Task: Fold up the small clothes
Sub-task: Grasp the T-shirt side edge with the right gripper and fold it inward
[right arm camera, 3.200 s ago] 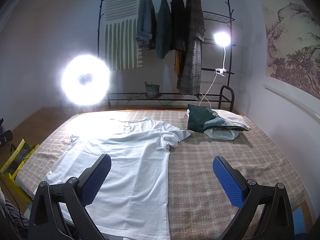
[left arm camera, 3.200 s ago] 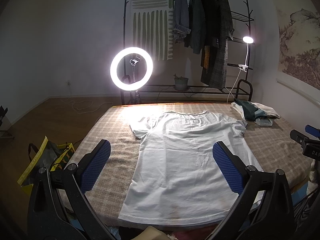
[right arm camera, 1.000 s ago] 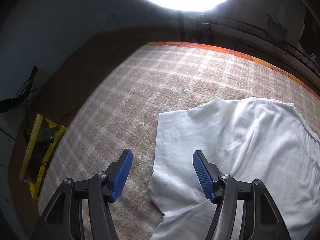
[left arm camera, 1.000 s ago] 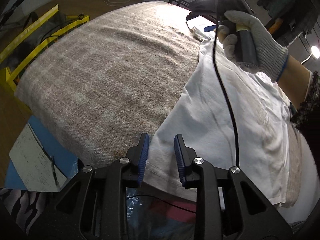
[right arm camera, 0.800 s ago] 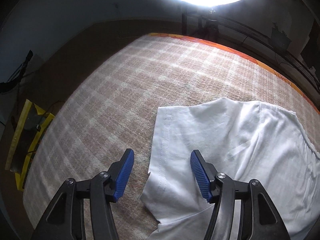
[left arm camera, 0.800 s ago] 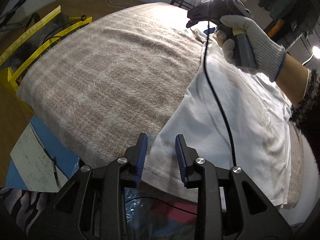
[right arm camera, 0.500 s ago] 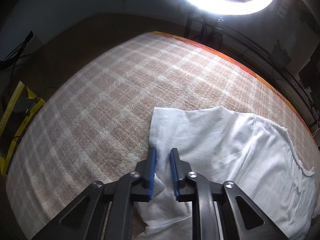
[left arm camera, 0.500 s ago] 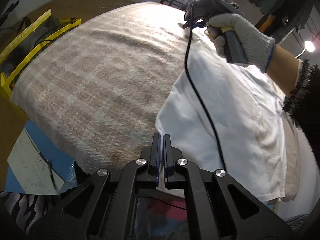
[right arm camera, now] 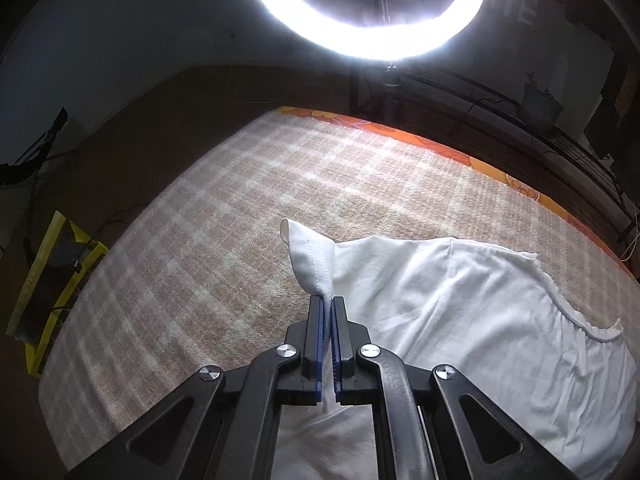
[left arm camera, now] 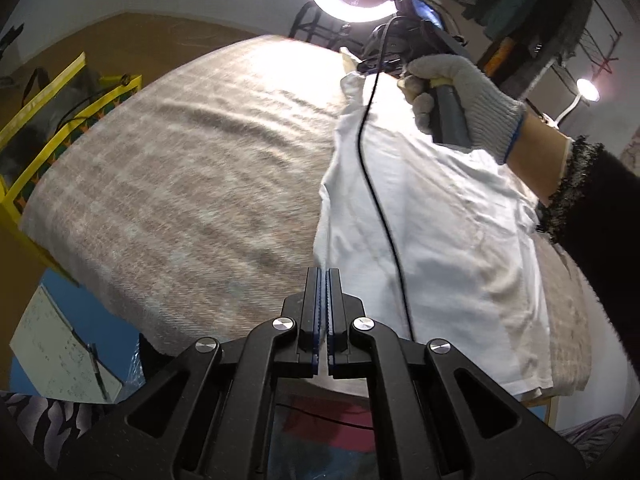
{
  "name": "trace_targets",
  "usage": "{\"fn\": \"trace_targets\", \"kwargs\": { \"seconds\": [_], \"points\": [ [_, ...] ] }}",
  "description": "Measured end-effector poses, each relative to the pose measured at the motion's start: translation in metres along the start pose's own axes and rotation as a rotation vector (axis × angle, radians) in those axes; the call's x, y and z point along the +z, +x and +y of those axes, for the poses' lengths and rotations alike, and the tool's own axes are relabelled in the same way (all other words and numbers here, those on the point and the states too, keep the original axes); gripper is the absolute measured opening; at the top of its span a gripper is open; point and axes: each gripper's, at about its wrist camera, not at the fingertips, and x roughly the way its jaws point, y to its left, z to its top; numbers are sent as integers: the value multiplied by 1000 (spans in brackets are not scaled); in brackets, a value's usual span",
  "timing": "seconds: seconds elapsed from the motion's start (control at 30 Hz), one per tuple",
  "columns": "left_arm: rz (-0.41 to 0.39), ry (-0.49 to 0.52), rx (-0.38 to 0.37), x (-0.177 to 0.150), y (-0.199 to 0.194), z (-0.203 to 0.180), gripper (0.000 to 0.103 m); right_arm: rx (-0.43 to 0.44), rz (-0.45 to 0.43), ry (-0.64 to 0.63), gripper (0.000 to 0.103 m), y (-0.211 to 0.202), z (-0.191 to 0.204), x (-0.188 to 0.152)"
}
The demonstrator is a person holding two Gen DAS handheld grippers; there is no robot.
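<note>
A white T-shirt (left arm camera: 440, 240) lies on a beige checked blanket (left arm camera: 192, 184) over a bed. My left gripper (left arm camera: 322, 276) is shut on the shirt's near hem corner and holds it off the blanket. My right gripper (right arm camera: 327, 308) is shut on the shirt's sleeve (right arm camera: 312, 260), which stands up lifted above the blanket. In the left wrist view the right gripper (left arm camera: 368, 66) shows at the far end of the shirt, held by a gloved hand (left arm camera: 460, 92). The shirt's left edge hangs taut between both grippers.
A bright ring light (right arm camera: 368, 8) stands beyond the bed's far edge. A clothes rack (left arm camera: 520, 8) with dark garments and a small lamp (left arm camera: 586, 90) stand behind. A yellow-trimmed bag (left arm camera: 48, 112) is on the floor to the left. A paper sheet (left arm camera: 60, 352) lies below the bed's near corner.
Both grippers have closed, the left on the hem corner and the right on the sleeve. Both have since lifted the shirt's left edge off the blanket.
</note>
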Motion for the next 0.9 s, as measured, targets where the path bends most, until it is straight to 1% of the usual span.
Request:
{"fn": "trace_targets", "kwargs": {
  "seconds": [0.27,0.43,0.53,0.67,0.77,0.9],
  "points": [
    [-30,112,-67,-4,-11,-42,0,23,-58,57,0,-27,-34,-3],
    [-23,206,-124,-10,-11,-81,0,32,-101,127,1,-53,-78,-17],
    [9,239,-157,-16,-2,-103,0,26,-108,176,1,-63,-109,-31],
    [59,261,-177,-22,14,-125,0,-2,-93,218,0,-64,-143,-48],
    [80,267,-175,-25,23,-136,0,-7,-81,235,0,-57,-157,-54],
    [108,270,-190,-29,34,-147,0,-33,-55,231,1,-44,-164,-60]
  ]
}}
